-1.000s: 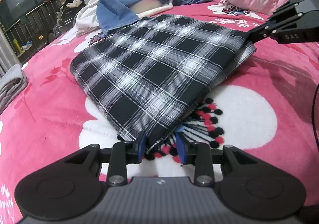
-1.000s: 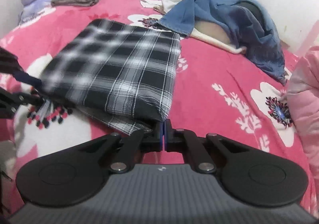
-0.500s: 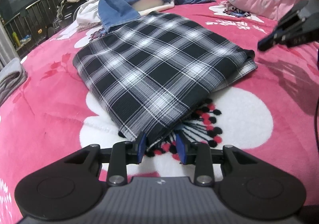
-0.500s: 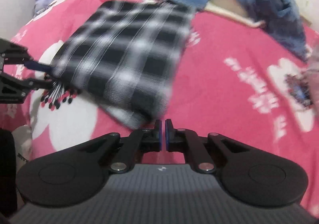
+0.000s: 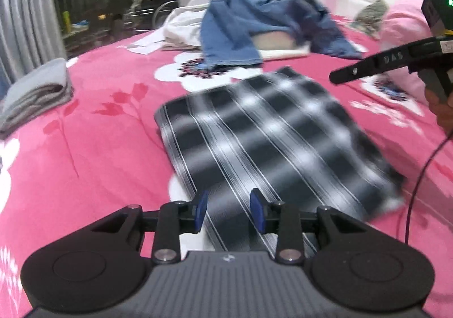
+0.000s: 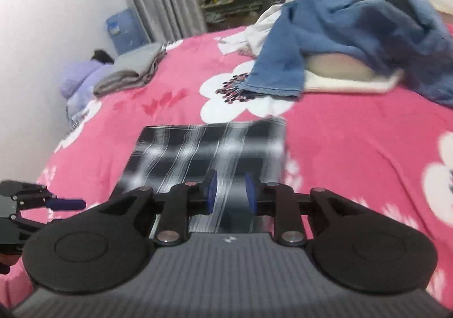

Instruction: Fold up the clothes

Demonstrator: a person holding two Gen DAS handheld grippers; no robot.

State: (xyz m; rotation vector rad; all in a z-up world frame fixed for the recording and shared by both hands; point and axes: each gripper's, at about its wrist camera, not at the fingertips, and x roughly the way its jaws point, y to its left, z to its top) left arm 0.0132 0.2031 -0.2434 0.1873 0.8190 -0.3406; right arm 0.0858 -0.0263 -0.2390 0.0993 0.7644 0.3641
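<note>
Folded shirt (image 5: 271, 142) on bed (image 5: 99, 165), clothes pile (image 5: 254, 21) behind it

L gripper (image 5: 229, 212) fingers apart, empty; R gripper (image 6: 230, 192) fingers just opening, empty, both angled down

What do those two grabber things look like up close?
Each gripper, left and right, is black, with a ribbed grey body, round side discs, silver screws and blue finger pads. The right one bears white letters, a green light and a black cable.
</note>
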